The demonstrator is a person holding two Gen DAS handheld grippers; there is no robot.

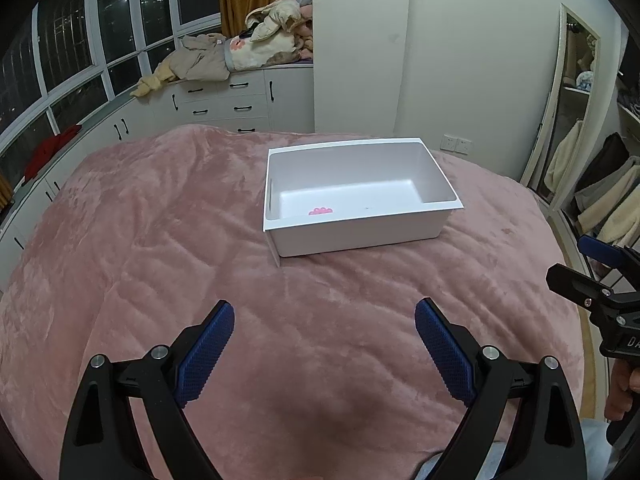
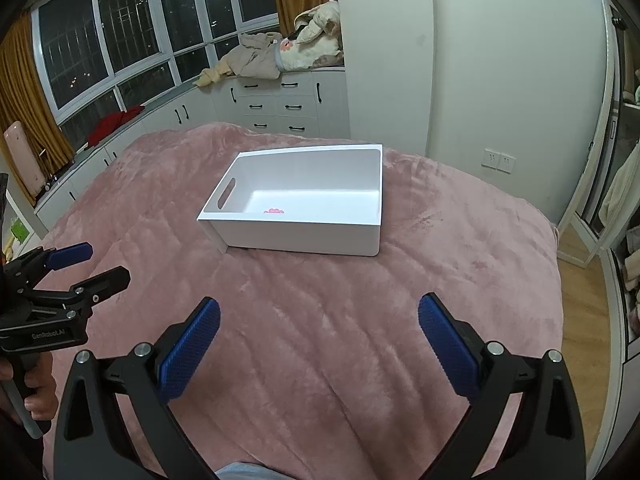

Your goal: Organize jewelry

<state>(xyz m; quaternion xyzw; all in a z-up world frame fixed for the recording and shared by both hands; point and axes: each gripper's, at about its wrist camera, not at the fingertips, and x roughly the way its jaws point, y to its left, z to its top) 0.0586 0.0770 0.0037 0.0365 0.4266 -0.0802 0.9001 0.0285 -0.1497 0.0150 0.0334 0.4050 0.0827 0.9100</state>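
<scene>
A white plastic bin [image 1: 360,236] stands on a pink blanket; it also shows in the right wrist view [image 2: 300,236]. A pink bead bracelet [image 1: 320,211] lies on the bin's floor near its front wall, also visible in the right wrist view [image 2: 274,211]. My left gripper [image 1: 324,316] is open and empty, held above the blanket in front of the bin. My right gripper [image 2: 319,312] is open and empty, also short of the bin. Each gripper shows at the edge of the other's view.
The pink blanket [image 1: 160,260] covers a bed. White drawers [image 1: 240,100] with piled clothes [image 1: 240,48] stand behind under dark windows. A mirror [image 1: 568,100] and hanging clothes are at the right. Wood floor [image 2: 580,280] lies right of the bed.
</scene>
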